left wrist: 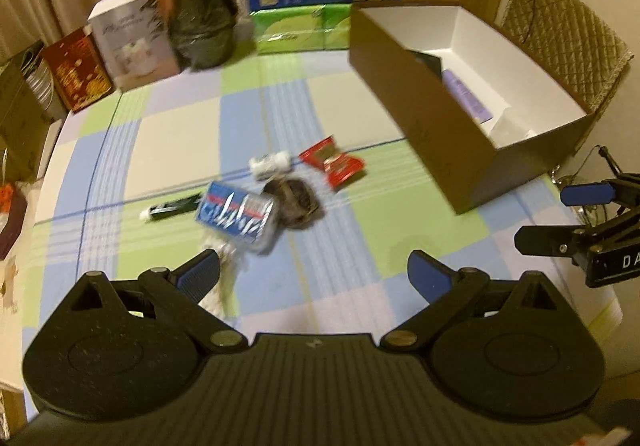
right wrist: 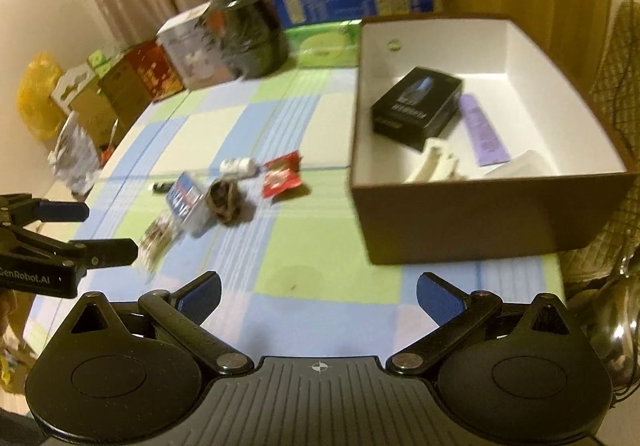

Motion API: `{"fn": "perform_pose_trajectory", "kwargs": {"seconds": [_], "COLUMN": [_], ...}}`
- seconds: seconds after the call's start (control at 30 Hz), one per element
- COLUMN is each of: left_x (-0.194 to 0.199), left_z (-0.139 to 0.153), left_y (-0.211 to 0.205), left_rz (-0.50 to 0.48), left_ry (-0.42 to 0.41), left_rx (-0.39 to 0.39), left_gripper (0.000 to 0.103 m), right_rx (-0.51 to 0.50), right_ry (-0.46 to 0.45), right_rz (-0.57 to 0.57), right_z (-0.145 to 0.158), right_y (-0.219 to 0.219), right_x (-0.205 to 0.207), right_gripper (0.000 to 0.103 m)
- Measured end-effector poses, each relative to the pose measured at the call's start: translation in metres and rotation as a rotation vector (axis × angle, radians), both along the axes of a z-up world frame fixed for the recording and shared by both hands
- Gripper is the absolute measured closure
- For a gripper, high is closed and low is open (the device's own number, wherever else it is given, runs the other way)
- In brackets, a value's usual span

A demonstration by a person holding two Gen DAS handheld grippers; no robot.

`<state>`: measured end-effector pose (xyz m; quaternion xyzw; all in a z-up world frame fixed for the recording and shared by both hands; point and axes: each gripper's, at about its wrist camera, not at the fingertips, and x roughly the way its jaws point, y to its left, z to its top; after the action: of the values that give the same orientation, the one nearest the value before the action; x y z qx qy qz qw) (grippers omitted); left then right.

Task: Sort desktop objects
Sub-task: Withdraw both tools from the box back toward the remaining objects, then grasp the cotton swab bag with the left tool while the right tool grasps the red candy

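Note:
Small items lie in a cluster on the checked tablecloth: a blue packet, a dark round bundle, a red packet, a white roll, a black pen-like stick and a clear bag. The cluster also shows in the right wrist view, with the blue packet and red packet. A brown cardboard box stands at the right; it holds a black box, a purple tube and white items. My left gripper is open and empty just before the cluster. My right gripper is open and empty before the box.
Boxes, a green tissue pack and a dark wrapped stack line the table's far edge. A quilted chair back stands behind the cardboard box. More boxes and a yellow bag sit at the left.

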<state>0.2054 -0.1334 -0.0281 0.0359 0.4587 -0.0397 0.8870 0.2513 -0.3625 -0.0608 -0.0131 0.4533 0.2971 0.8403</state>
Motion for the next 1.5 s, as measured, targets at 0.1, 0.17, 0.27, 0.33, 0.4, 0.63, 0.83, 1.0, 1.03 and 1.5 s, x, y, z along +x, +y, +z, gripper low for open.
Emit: {"fn": "perform_pose_trajectory", "kwargs": {"seconds": [0.1,0.17,0.27,0.33,0.4,0.63,0.83,1.0,1.03,1.5], "left_x": [-0.006,-0.009,-0.012,-0.013,-0.014,-0.009,0.000,0.011,0.013,0.058], "left_z": [-0.003,-0.006,-0.010,-0.013,-0.015,-0.022,-0.035,-0.053,-0.056,-0.098], "left_y": [0.013,0.021,0.032,0.041,0.050,0.071,0.084,0.092,0.093,0.099], "left_rz": [0.011,0.017,0.029,0.044,0.061,0.092,0.096,0.081,0.074,0.003], "left_ry": [0.015,0.024,0.032,0.040,0.044,0.059,0.064,0.076,0.076,0.120], "left_rx": [-0.002,-0.001,0.008,0.009,0.017,0.022,0.018,0.024,0.023,0.047], "left_gripper": [0.004,0.004,0.004,0.005,0.005,0.005,0.005,0.009,0.010,0.034], "right_rx": [-0.004,-0.011,-0.017,-0.018,-0.031,-0.035,-0.031,-0.042,-0.046,-0.059], "right_ry": [0.014,0.017,0.021,0.022,0.010,-0.026,-0.048,-0.049,-0.049,-0.044], "right_rz": [0.022,0.035,0.050,0.058,0.070,0.102,0.091,0.076,0.071,0.017], "right_z": [-0.006,-0.010,-0.016,-0.019,-0.022,-0.028,-0.034,-0.040,-0.042,-0.055], "right_y": [0.014,0.023,0.036,0.045,0.055,0.083,0.097,0.105,0.106,0.116], "right_x": [-0.005,-0.007,-0.010,-0.011,-0.012,-0.011,-0.003,0.007,0.009,0.039], "right_gripper": [0.002,0.002,0.002,0.002,0.002,0.002,0.002,0.002,0.002,0.002]}}
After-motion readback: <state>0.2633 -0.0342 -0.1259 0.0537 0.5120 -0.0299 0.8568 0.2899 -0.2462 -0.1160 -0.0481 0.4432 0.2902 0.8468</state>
